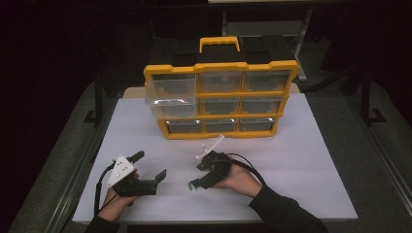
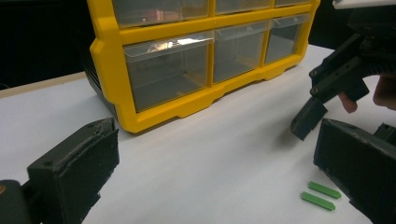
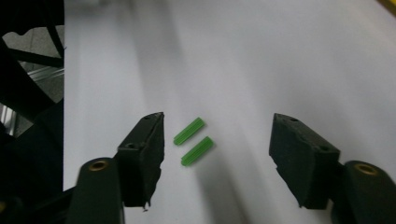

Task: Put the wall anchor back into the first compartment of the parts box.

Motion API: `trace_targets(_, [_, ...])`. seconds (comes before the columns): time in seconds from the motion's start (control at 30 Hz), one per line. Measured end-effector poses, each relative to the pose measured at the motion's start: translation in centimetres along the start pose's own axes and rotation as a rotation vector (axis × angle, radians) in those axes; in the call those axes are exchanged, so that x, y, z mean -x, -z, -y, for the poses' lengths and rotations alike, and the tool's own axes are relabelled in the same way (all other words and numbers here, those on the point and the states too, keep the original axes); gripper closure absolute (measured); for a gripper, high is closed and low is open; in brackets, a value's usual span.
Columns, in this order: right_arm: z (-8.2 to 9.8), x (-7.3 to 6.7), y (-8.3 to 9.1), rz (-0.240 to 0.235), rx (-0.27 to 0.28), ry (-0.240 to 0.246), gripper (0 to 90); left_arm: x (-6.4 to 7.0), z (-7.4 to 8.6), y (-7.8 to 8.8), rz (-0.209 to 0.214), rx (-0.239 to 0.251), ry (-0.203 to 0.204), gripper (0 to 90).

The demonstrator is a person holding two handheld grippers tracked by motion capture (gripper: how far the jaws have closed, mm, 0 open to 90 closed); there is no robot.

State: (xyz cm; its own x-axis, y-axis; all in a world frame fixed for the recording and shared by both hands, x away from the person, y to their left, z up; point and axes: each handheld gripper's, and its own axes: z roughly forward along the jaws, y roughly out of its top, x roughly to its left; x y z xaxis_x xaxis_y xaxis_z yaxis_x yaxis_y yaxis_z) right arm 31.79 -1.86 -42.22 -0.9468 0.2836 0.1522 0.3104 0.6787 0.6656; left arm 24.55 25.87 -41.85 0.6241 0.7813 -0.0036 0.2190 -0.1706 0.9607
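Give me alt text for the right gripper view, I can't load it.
Two small green plastic wall plugs lie side by side on the white table, between the open jaws of the right gripper. The plugs sit nearer the left jaw, touching neither.

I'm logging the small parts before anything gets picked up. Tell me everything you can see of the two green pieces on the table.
The two green pieces are small, slim sticks that look like plastic, each tapering at one end. They lie flat on the white table, side by side and parallel with a narrow gap, in front of the yellow organizer. The right hand-held gripper hangs open over them, jaws on either side, not touching. Nothing but the table touches them.
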Motion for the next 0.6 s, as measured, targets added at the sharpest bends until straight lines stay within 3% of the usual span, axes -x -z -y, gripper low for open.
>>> trace_targets(0.07, [0.0,-0.2,-0.2,-0.005,-0.017,-0.013,41.4,0.0,0.0,0.0,0.0,0.003,0.003,0.0])
trace_targets(0.47, [0.2,-0.7,-1.4,-0.012,-0.058,0.015,56.9,0.0,0.0,0.0,0.001,-0.001,-0.003,0.0])
trace_targets(0.6, [0.2,-0.9,-1.7,-0.015,-0.074,-0.001,59.8,0.0,0.0,0.0,0.001,0.002,0.001,0.0])
